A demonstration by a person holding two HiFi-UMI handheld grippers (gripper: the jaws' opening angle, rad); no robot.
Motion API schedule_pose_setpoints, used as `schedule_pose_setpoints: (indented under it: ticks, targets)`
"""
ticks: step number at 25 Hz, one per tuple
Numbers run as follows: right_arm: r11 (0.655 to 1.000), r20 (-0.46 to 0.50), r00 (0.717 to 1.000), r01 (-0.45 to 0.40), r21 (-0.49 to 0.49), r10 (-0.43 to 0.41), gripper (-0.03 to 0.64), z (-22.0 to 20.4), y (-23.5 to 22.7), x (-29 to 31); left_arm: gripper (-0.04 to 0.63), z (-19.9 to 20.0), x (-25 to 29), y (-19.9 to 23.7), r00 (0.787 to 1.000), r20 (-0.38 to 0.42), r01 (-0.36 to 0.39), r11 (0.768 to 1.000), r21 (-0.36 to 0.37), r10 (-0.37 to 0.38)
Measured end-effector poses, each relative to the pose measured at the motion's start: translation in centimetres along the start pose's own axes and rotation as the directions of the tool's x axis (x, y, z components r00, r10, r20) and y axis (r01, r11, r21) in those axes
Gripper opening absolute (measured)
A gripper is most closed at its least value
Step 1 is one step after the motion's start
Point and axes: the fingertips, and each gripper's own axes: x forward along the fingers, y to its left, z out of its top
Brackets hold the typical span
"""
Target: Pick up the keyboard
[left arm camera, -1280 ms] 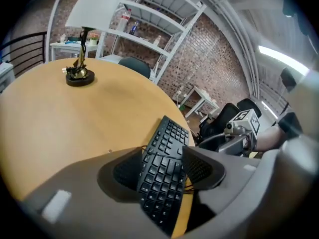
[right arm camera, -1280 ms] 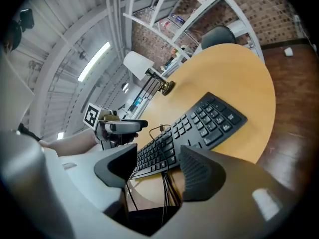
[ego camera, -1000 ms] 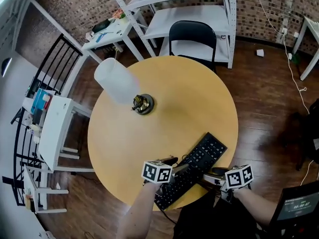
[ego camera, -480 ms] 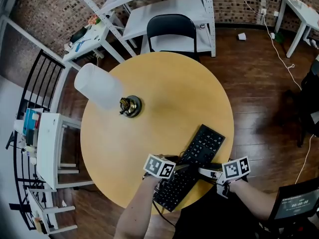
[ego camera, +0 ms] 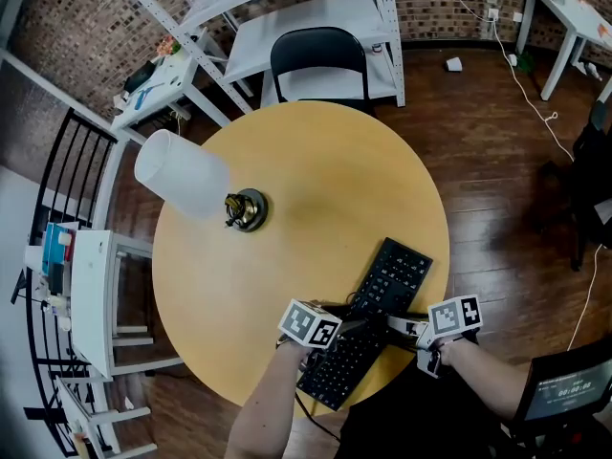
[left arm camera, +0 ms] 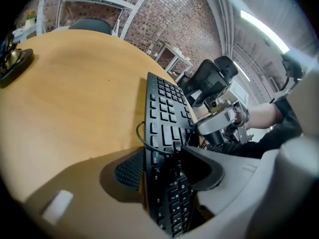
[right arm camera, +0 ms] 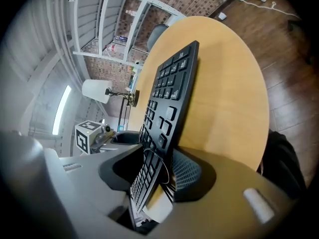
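A black keyboard [ego camera: 381, 306] lies slantwise on the round wooden table [ego camera: 316, 180], its near end over the front edge. My left gripper [ego camera: 346, 329] reaches the near half from the left, my right gripper [ego camera: 400, 325] from the right. In the left gripper view the keyboard [left arm camera: 162, 113] stands edge-on between the closing jaws of the left gripper [left arm camera: 164, 159], the ribbed pad [left arm camera: 130, 169] against its underside. The right gripper [right arm camera: 158, 159] is also closing, with its pad [right arm camera: 185, 176] under the keyboard [right arm camera: 169, 91] and its other jaw on the keys. A thin black cable loops across the keys.
A lamp with a white shade [ego camera: 182, 172] and a brass base [ego camera: 246, 209] stands at the table's left. A black chair [ego camera: 316, 60] sits behind the table, with white shelving beyond. A white side table [ego camera: 91, 285] is at the far left.
Both grippers have sunk and rolled, and their jaws have narrowed around the keyboard's near half. The keyboard lies in the same place on the table.
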Motion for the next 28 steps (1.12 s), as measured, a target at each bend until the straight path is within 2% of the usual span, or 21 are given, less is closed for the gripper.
schedule_pose_setpoints:
  ticks: [2, 4, 7, 10, 14, 17, 18, 21, 28]
  targets:
    - [1.000, 0.007, 1.000, -0.002, 0.012, 0.002, 0.136, 0.0, -0.1, -0.1, 0.225, -0.1, 0.0, -0.1, 1.000, 0.008, 0.021, 1.000, -0.008, -0.021]
    - [1.000, 0.024, 1.000, -0.020, 0.006, 0.020, 0.126, 0.2, 0.0, -0.3, 0.224, 0.1, -0.3, -0.3, 0.999, 0.035, 0.033, 0.999, 0.001, -0.033]
    - [0.997, 0.044, 0.996, -0.081, 0.007, 0.081, 0.113, 0.1, 0.4, -0.7, 0.209, 0.5, -1.1, -0.8, 0.994, 0.107, 0.035, 0.999, 0.015, -0.036]
    - [0.988, 0.034, 0.987, -0.156, -0.002, 0.156, 0.103, -0.3, 0.8, -1.0, 0.204, 0.3, -1.4, -1.2, 0.989, 0.143, 0.042, 0.999, 0.019, -0.044]
    - [0.973, -0.003, 0.973, -0.230, -0.030, 0.230, 0.108, -0.8, 2.0, -0.8, 0.203, 0.0, -2.3, -1.5, 0.986, 0.158, 0.056, 0.998, 0.028, -0.060]
    - [0.960, -0.088, 0.965, -0.255, -0.117, 0.246, 0.138, -2.1, 4.0, 0.3, 0.183, 0.5, -2.6, -3.4, 0.976, 0.179, 0.116, 0.991, 0.059, -0.125]
    - [0.958, -0.082, 0.970, -0.241, -0.156, 0.230, 0.097, -2.2, 4.4, 0.8, 0.180, 0.7, -2.4, -3.9, 0.976, 0.176, 0.117, 0.991, 0.070, -0.127]
    - [0.955, -0.027, 0.966, -0.257, -0.146, 0.256, 0.089, -2.0, 4.8, 1.1, 0.175, 0.9, -2.5, -4.3, 0.979, 0.173, 0.087, 0.991, 0.104, -0.105]
    - [0.926, -0.107, 0.947, -0.320, -0.201, 0.304, 0.084, -2.2, 7.1, 0.6, 0.170, 1.2, -4.7, -5.3, 0.979, 0.186, 0.049, 0.986, 0.160, -0.079]
